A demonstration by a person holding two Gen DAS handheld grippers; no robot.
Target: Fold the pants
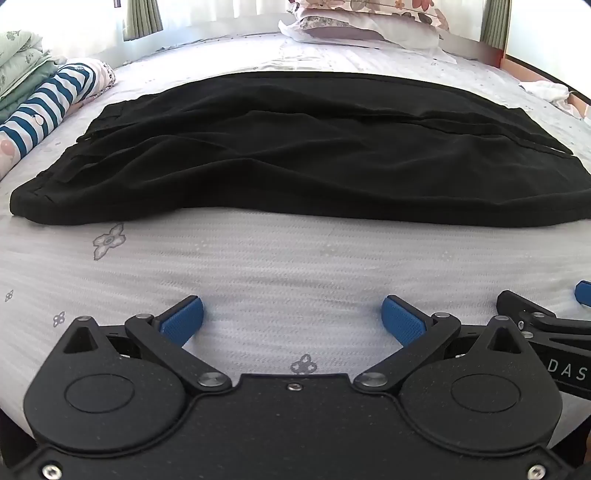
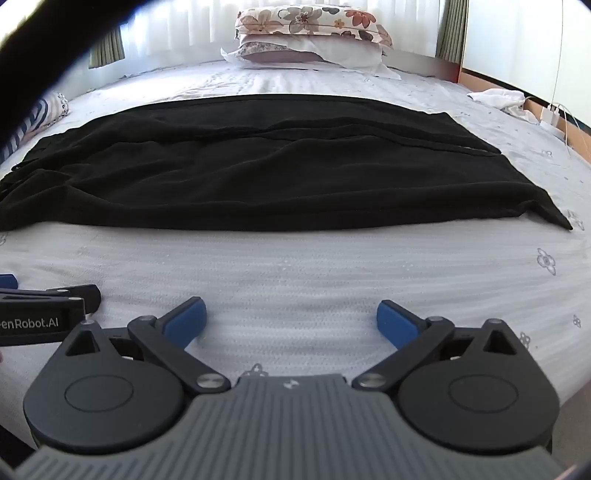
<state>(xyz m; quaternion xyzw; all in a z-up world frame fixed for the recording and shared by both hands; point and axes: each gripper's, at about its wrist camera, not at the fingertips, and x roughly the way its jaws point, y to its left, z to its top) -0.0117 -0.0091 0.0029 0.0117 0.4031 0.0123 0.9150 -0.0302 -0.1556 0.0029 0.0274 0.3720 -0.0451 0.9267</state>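
Black pants [image 1: 288, 147] lie spread flat and crosswise on the white bed, folded lengthwise; they also show in the right wrist view [image 2: 266, 162]. My left gripper [image 1: 291, 317] is open and empty, just above the sheet, short of the pants' near edge. My right gripper [image 2: 291, 317] is open and empty too, beside the left one, equally short of the pants. Part of the right gripper [image 1: 535, 321] shows at the right edge of the left wrist view; the left gripper [image 2: 48, 306] shows at the left edge of the right wrist view.
The bed sheet [image 1: 295, 258] is white with small flower prints. A striped bolster [image 1: 48, 107] and folded green bedding [image 1: 18, 62] lie at the left. Floral pillows [image 2: 314, 33] sit at the head. A white cloth [image 2: 498, 98] lies at the right edge by the wooden frame.
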